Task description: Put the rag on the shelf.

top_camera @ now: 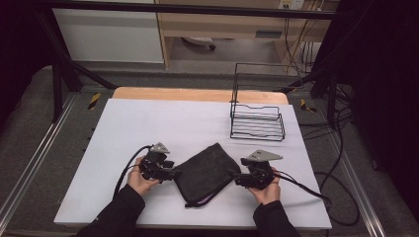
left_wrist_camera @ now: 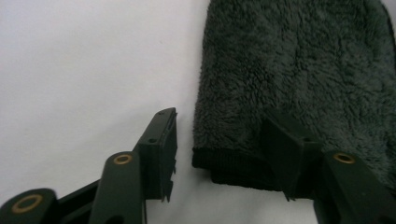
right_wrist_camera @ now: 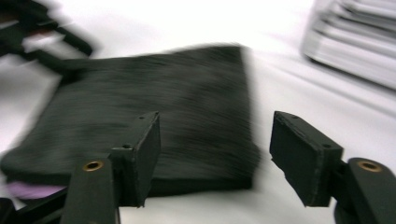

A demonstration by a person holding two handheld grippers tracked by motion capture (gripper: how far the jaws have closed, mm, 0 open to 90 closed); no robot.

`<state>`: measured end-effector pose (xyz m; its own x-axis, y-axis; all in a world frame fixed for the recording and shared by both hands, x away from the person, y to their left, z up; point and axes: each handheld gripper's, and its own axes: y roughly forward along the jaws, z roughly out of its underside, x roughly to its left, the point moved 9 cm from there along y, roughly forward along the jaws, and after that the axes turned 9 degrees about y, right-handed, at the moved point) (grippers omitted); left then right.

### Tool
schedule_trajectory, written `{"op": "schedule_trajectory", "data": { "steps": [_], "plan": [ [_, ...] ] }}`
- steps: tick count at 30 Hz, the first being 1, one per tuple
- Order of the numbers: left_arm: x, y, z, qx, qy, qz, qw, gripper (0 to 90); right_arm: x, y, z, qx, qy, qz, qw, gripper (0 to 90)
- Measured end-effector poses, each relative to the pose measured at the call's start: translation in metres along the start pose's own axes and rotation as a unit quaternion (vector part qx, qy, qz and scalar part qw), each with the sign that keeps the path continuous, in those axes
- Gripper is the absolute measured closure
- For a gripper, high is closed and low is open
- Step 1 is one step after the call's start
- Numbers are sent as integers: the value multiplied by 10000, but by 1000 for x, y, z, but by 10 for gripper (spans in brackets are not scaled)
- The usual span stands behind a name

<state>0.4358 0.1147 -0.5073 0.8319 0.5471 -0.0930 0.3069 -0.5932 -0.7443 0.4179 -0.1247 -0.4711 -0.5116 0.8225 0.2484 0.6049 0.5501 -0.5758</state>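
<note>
One dark fleece cloth (top_camera: 207,170), folded flat, plush pile, lies at the near middle of the white table (top_camera: 148,123). Two grippers flank it: left gripper (left_wrist_camera: 219,154) spread wide astride a corner; right gripper (right_wrist_camera: 215,158) likewise spread at the opposite edge. One black wire rack (top_camera: 257,121) stands well apart.

overhead plus two close cloth (top_camera: 205,173) views

Dark grey fleecy cloth (top_camera: 203,171) with purple underside, black wire rack (top_camera: 257,121), white table sheet (top_camera: 163,128).
</note>
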Motion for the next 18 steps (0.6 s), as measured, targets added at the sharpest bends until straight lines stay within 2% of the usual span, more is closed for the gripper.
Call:
{"op": "schedule_trajectory", "data": {
  "steps": [1, 2, 4, 8, 10, 12, 15, 18],
  "plan": [
    [-1, 1, 0, 5, 9, 37, 10000, 488, -11, 3, 4, 61, 194, 86, 9998, 366],
    [-3, 1, 0, 2, -2, 107, 9999, 525, -16, 6, 6, 109, 285, 128, 9995, 372],
    [-3, 0, 0, 14, 17, 101, 9999, 556, -24, 14, 12, 269, 320, 206, 9989, 390],
    [-4, 1, 1, 50, -104, 212, 9997, 599, -22, 27, 15, 342, 441, 158, 9983, 421],
    [-5, 1, 2, 81, -64, 189, 9998, 624, -23, 30, 18, 420, 494, 115, 9978, 446],
    [-6, 0, 1, 102, -72, 184, 9998, 671, -20, 34, 21, 491, 599, 16, 9970, 526],
    [-8, -2, 1, 131, -147, 199, 9996, 747, -19, 38, 22, 539, 687, -62, 9962, 578],
    [-10, -4, 0, 153, -146, 149, 9997, 780, -18, 39, 19, 629, 810, -241, 9944, 704]
  ]
}}
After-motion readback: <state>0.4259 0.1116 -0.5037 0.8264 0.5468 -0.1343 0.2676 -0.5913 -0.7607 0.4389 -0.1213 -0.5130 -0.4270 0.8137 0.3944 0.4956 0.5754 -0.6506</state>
